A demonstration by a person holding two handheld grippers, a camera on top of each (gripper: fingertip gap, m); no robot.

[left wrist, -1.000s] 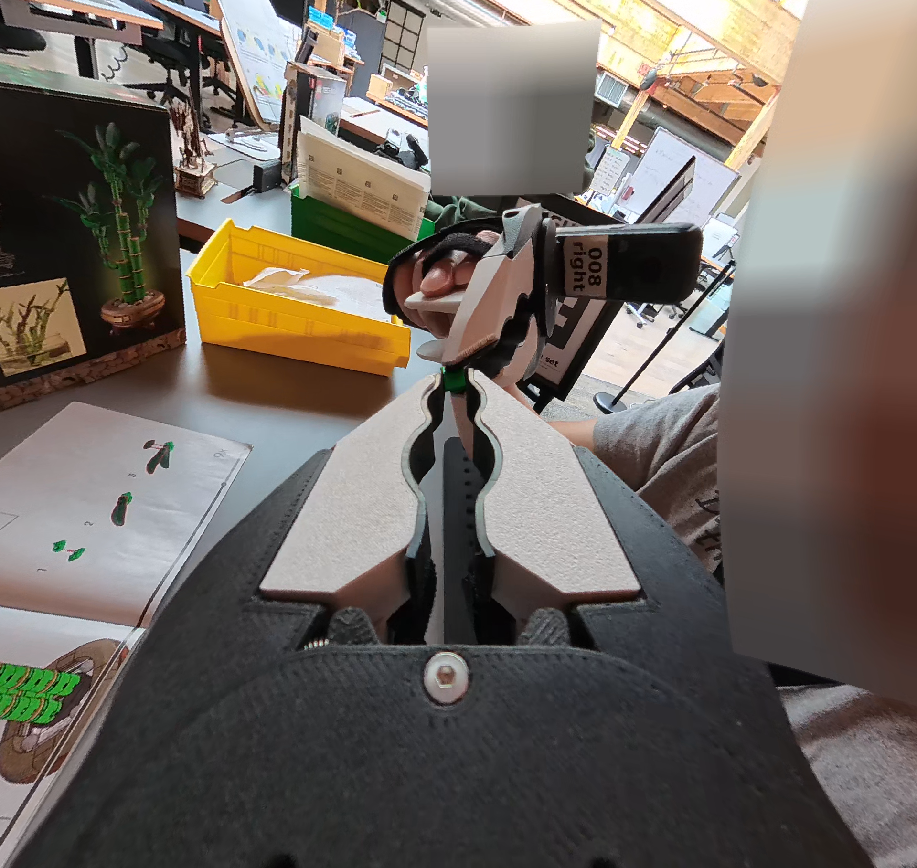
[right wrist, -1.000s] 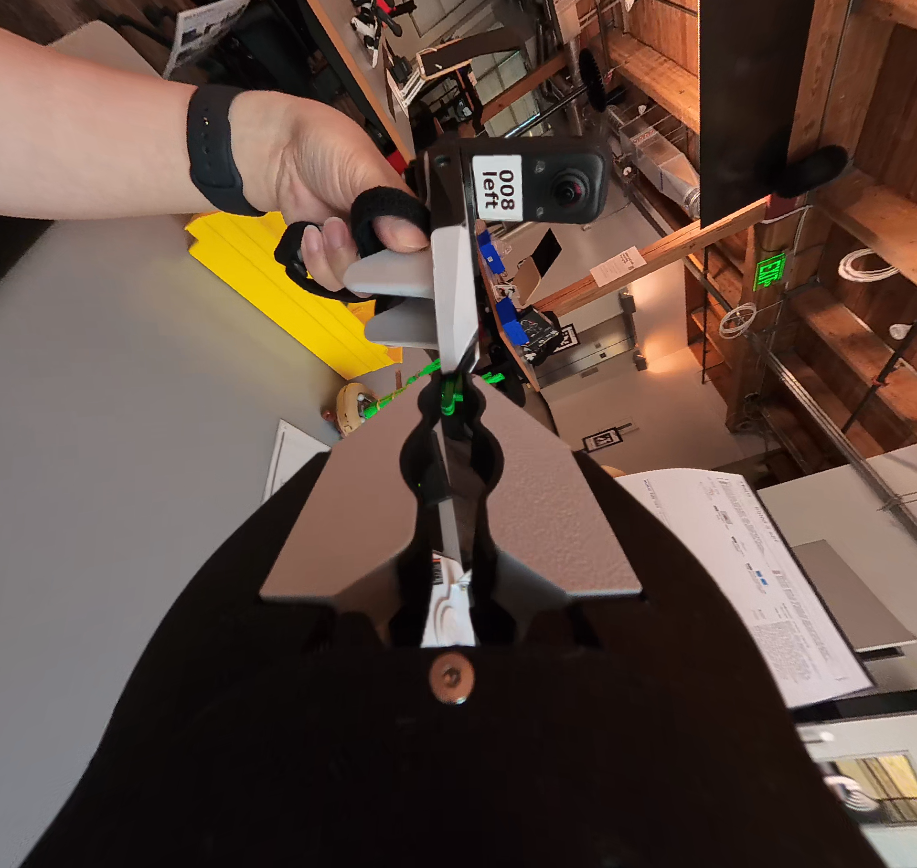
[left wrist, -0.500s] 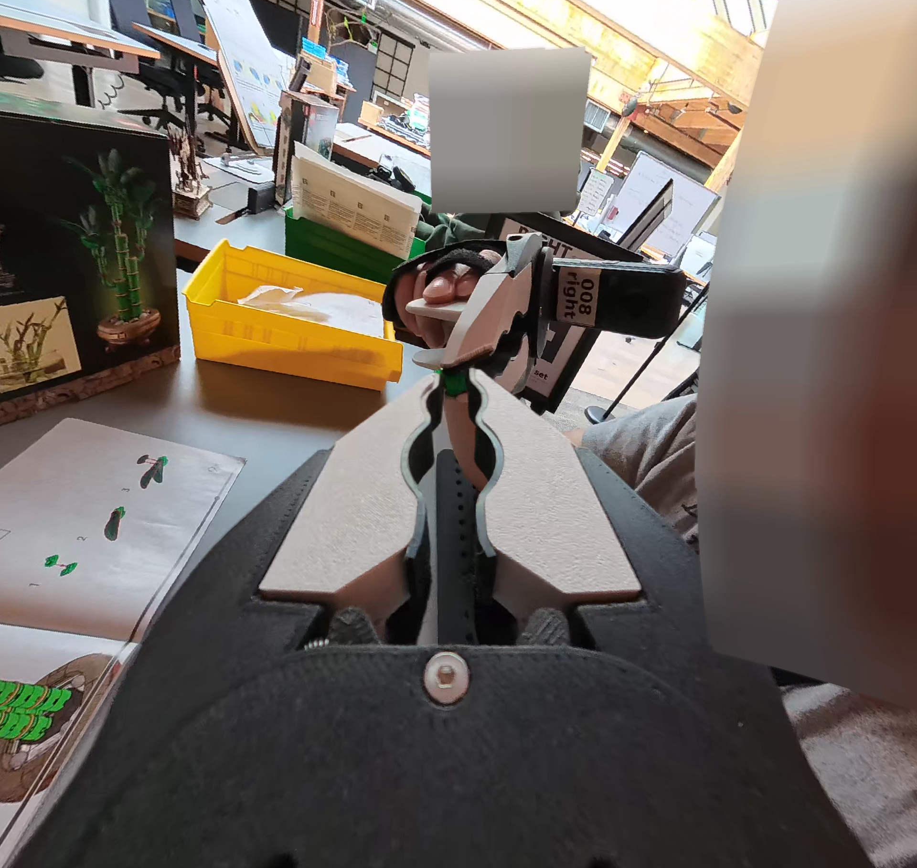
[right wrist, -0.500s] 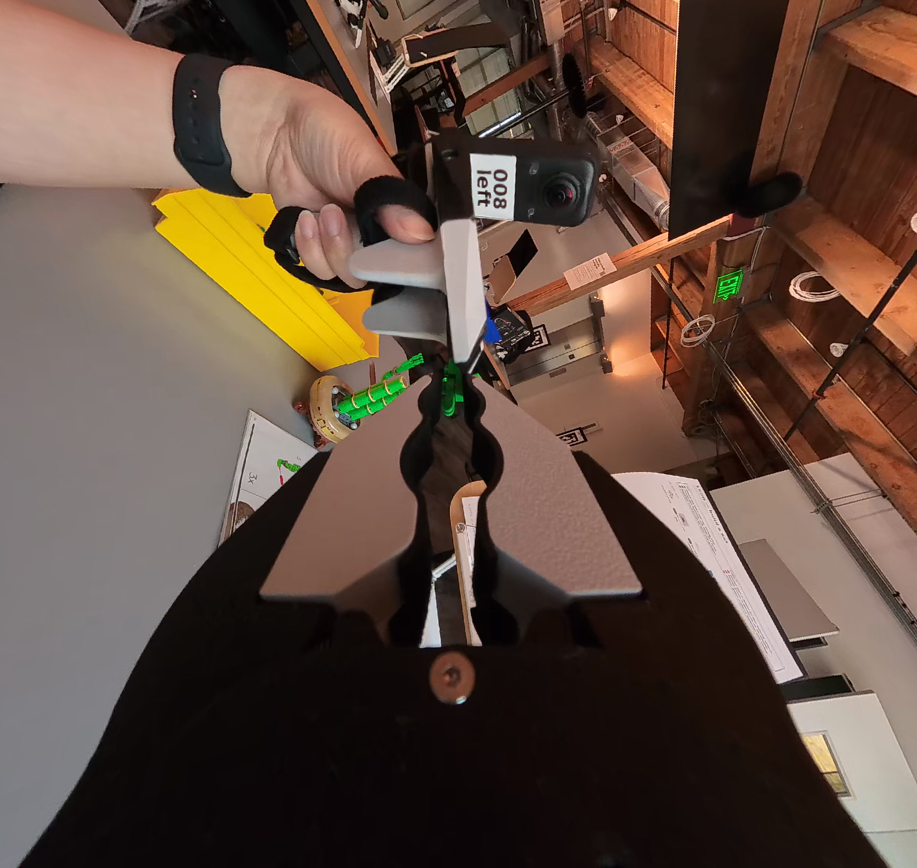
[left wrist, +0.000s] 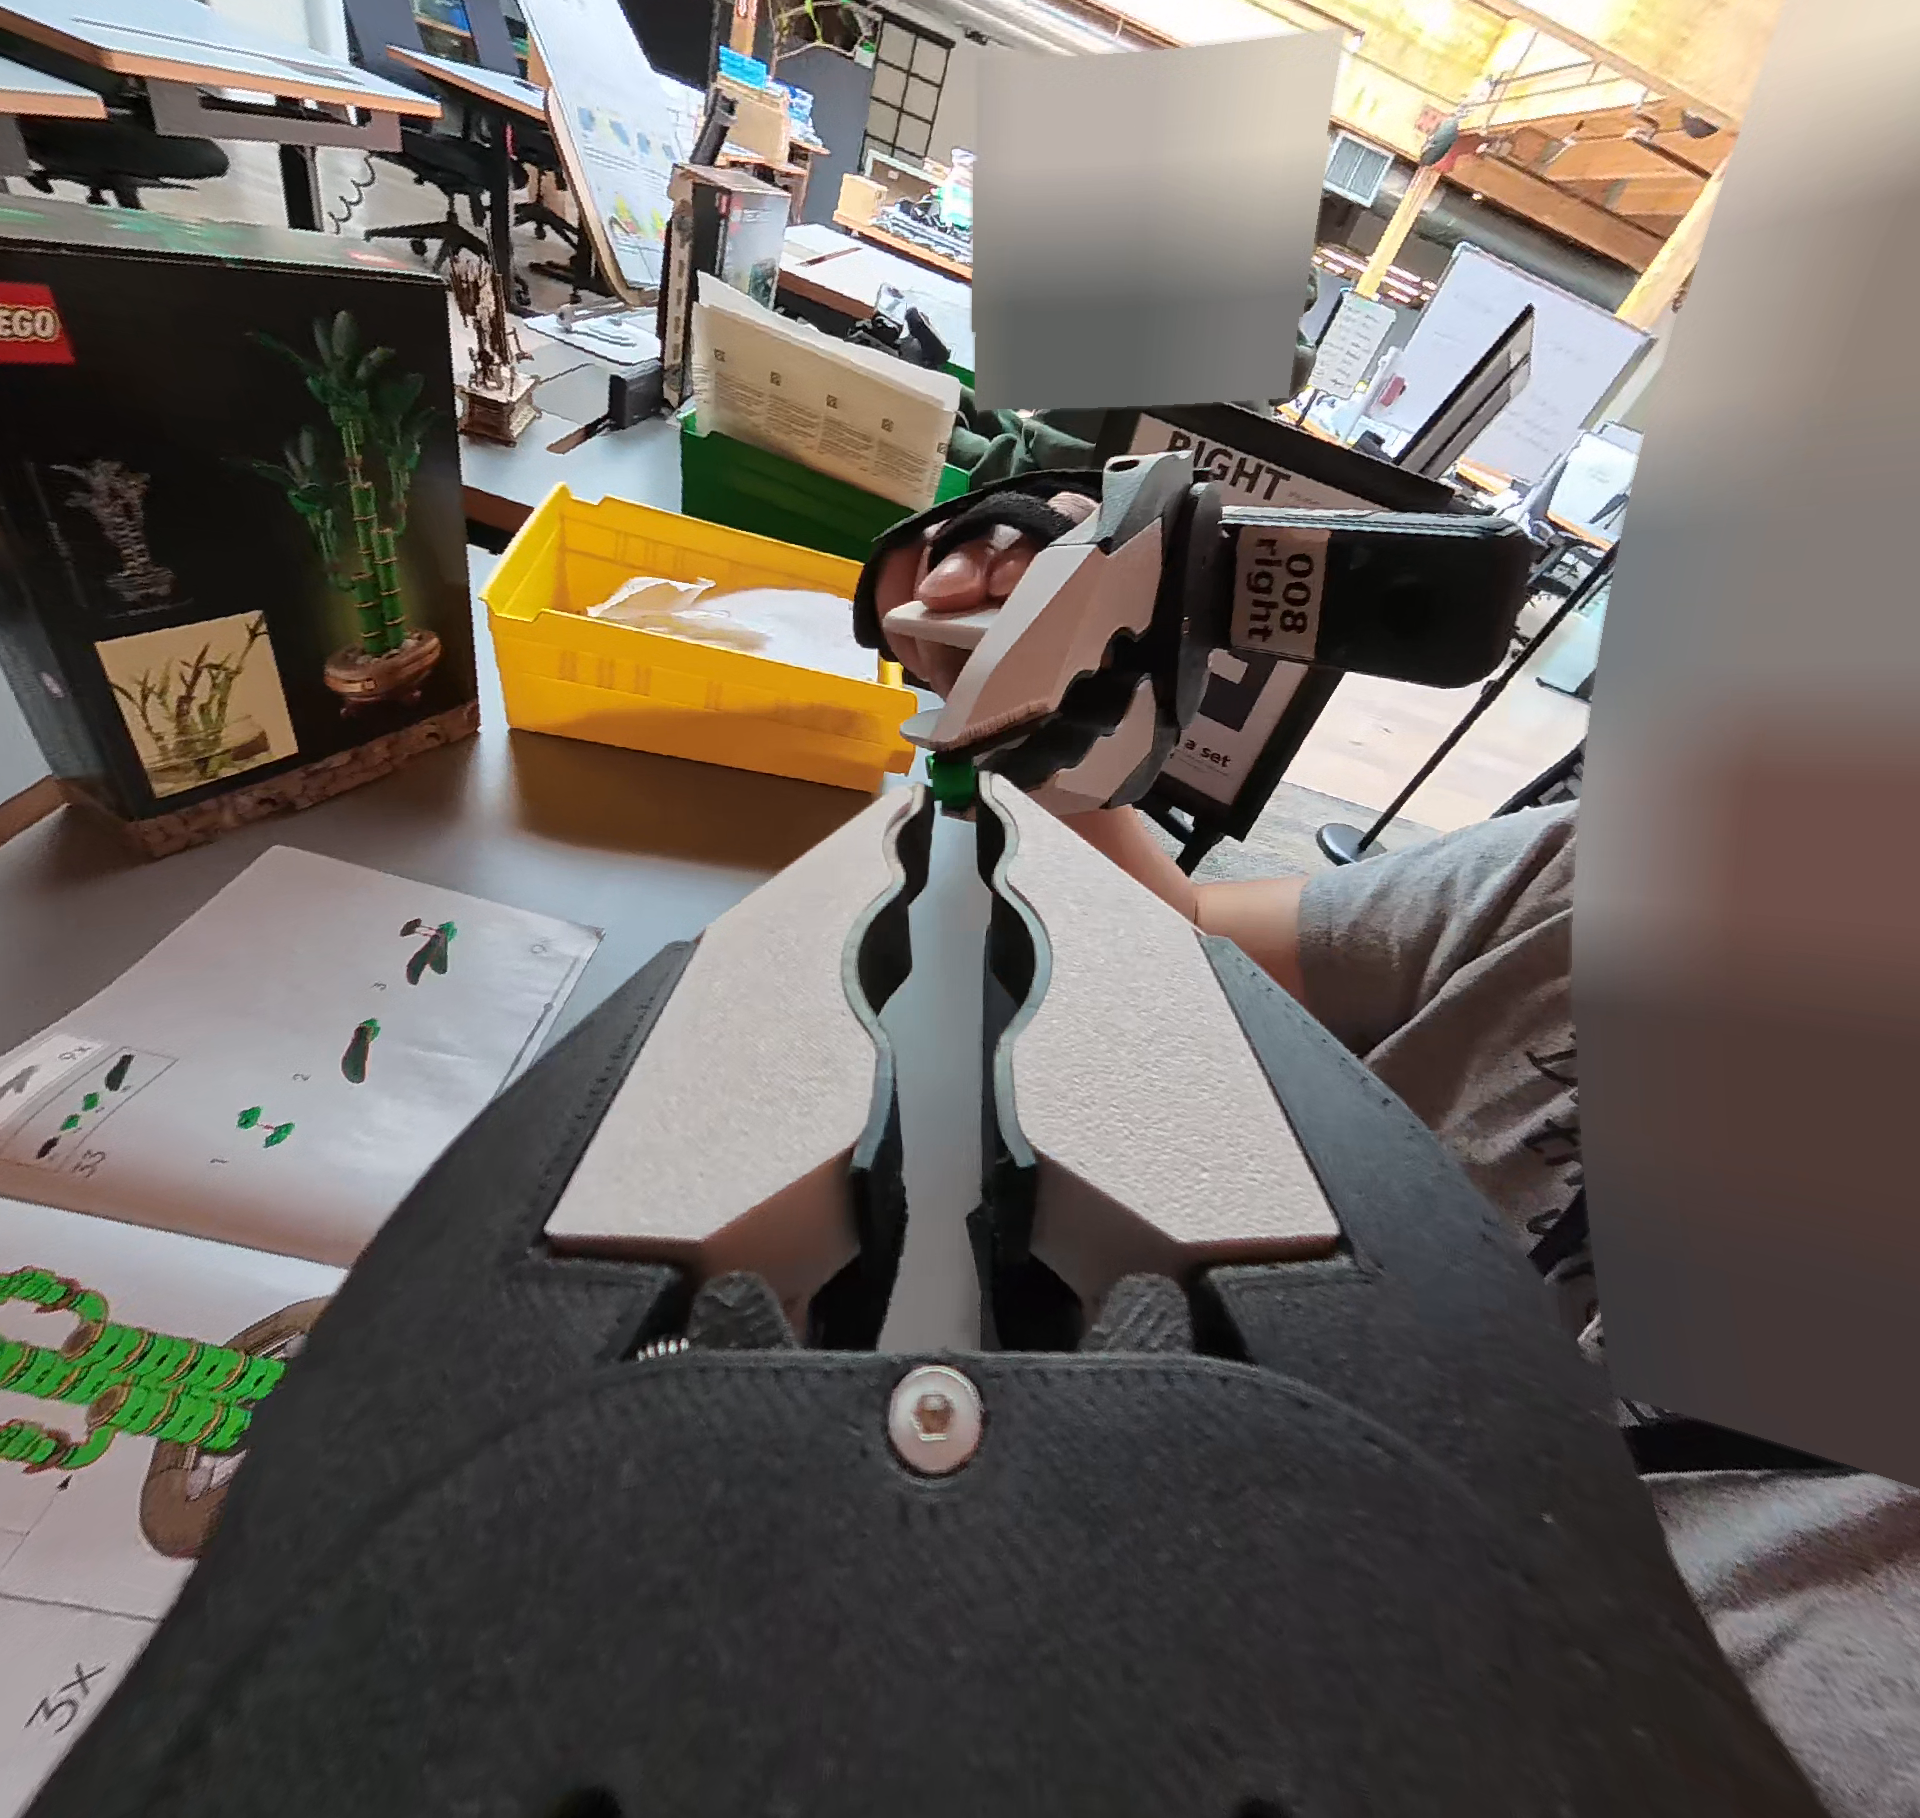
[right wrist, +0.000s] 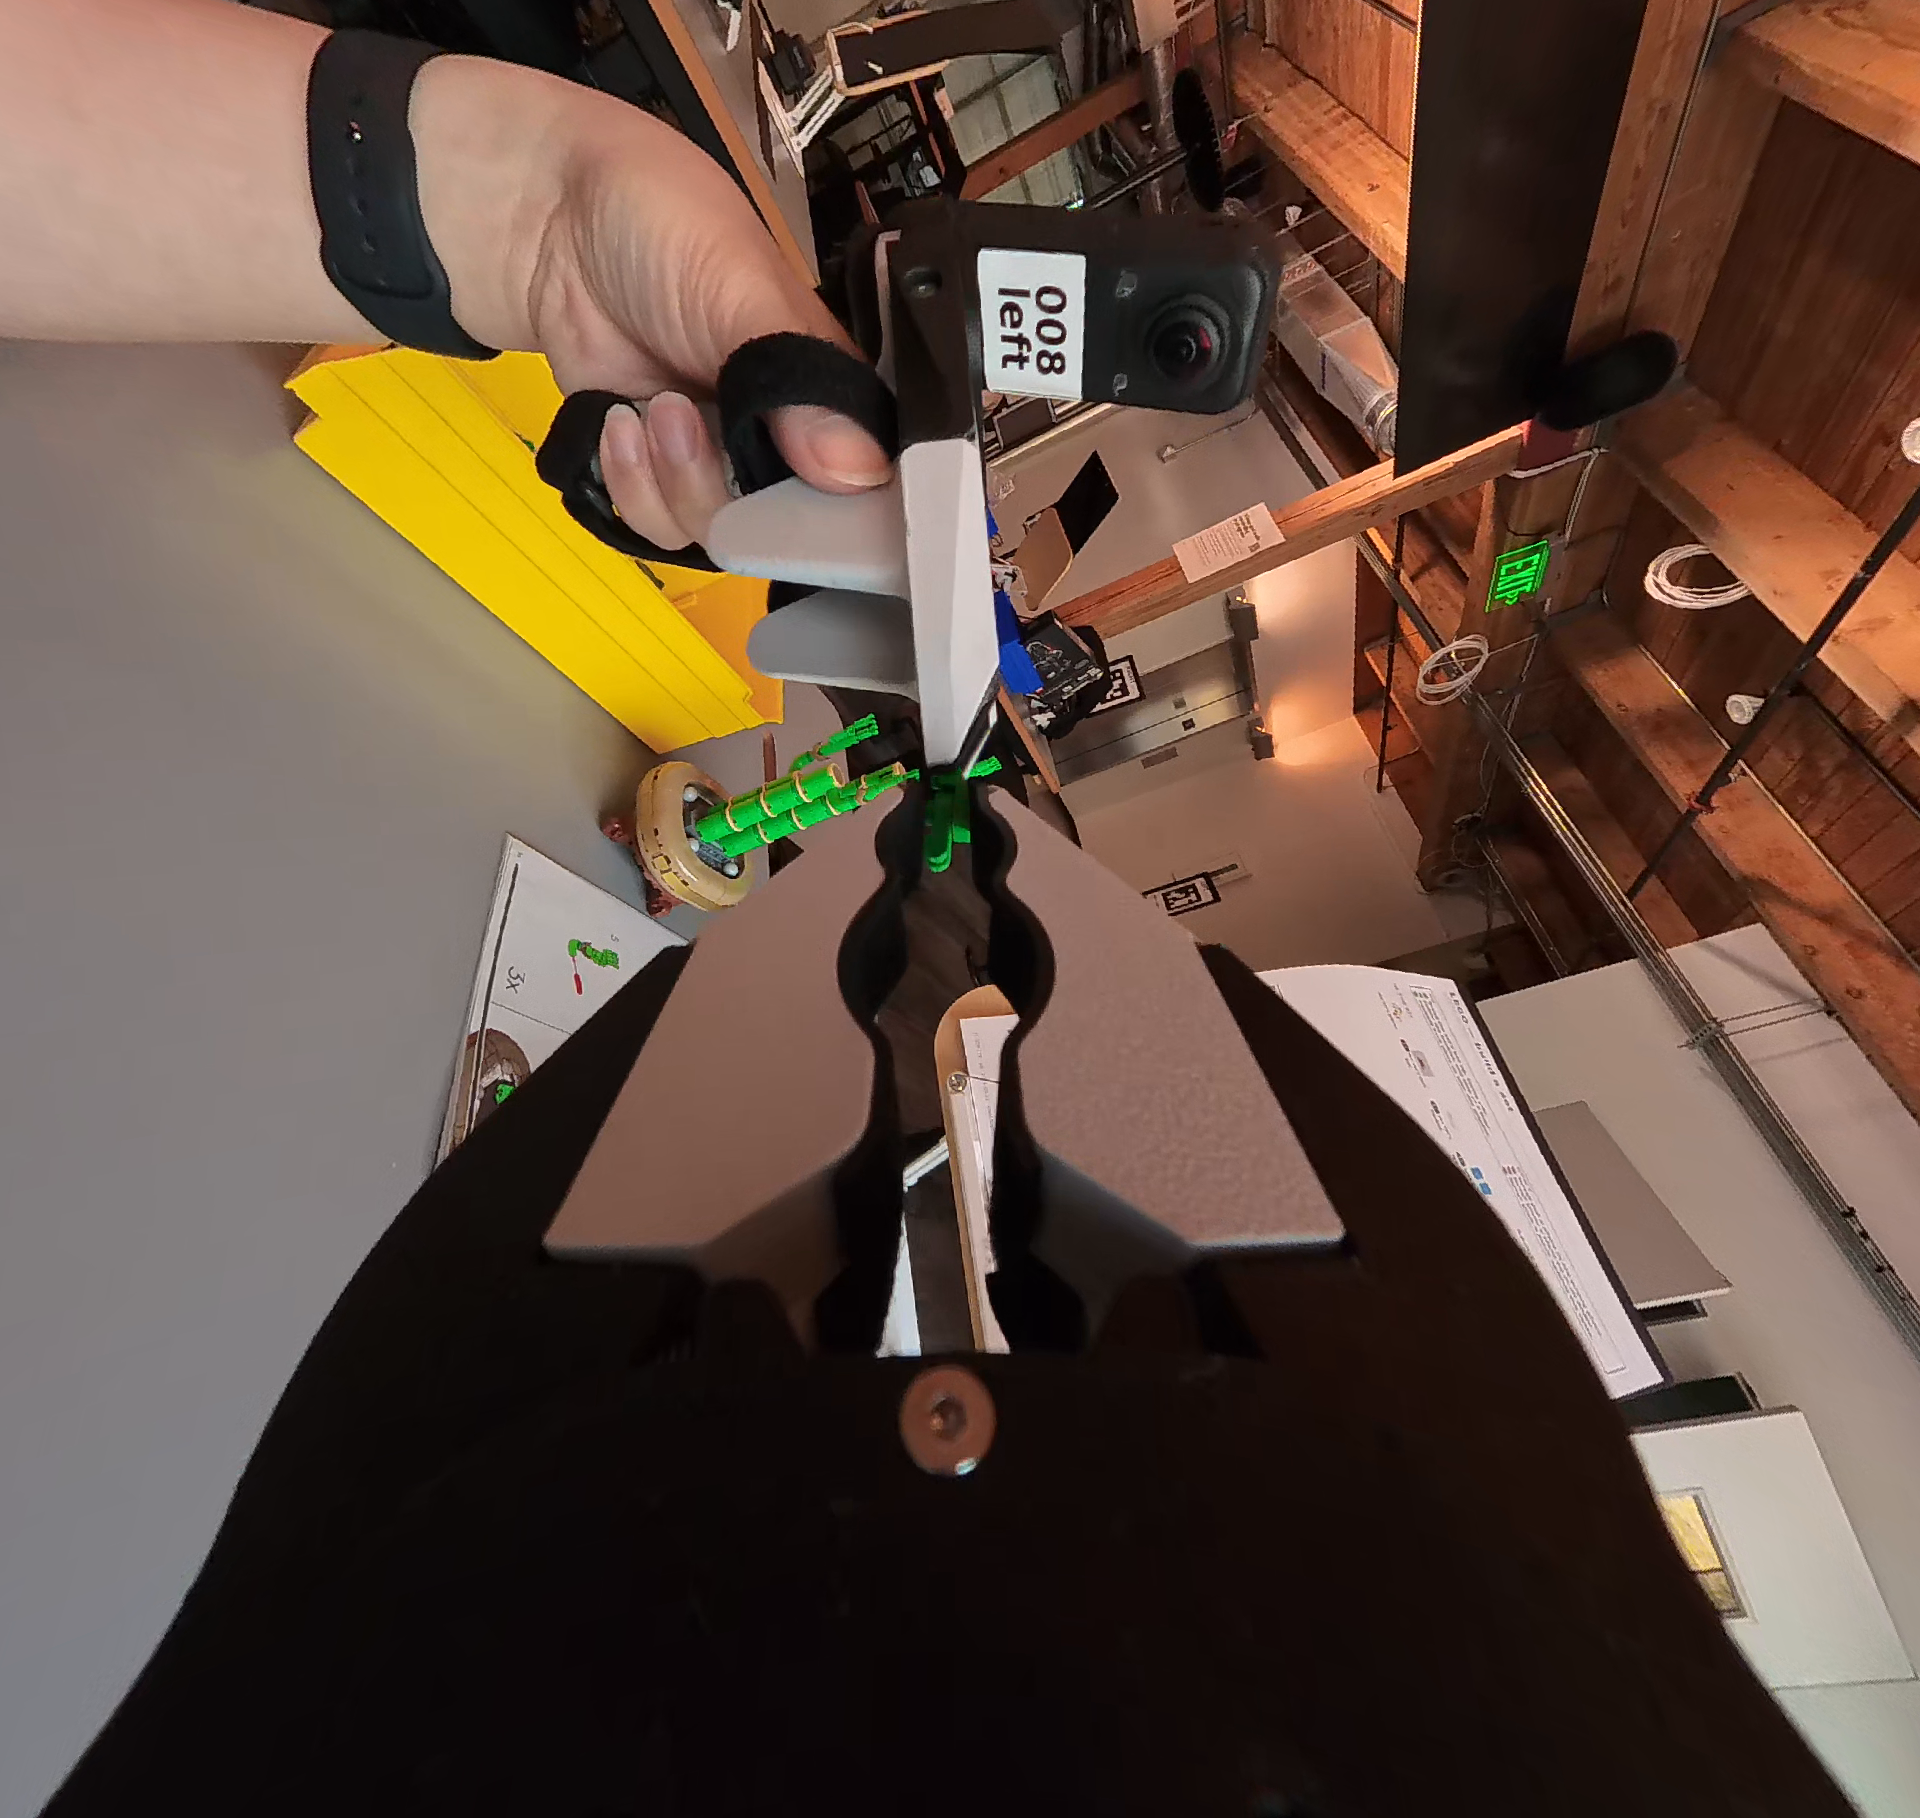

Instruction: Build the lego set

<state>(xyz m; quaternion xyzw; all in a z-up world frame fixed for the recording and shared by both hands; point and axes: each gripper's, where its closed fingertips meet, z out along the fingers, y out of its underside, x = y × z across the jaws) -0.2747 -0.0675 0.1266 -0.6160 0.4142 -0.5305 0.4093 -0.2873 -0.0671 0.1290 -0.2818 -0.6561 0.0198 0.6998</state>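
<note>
Small bright-green lego leaf piece [right wrist: 943,826] mid-air above grey surface [left wrist: 582,833], pinched tip-to-tip by left tongs [left wrist: 951,800] and right tongs [right wrist: 948,794], both clenched on it. Risk: misaligned push pops it loose, drops near yellow plastic bin [left wrist: 665,667]

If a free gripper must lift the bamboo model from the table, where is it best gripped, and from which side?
Probably by the round tan base, from the side, one finger on each side of its rim. The base is broad and sits on the table; the green stalks are thin stacked segments that may come apart.
</note>
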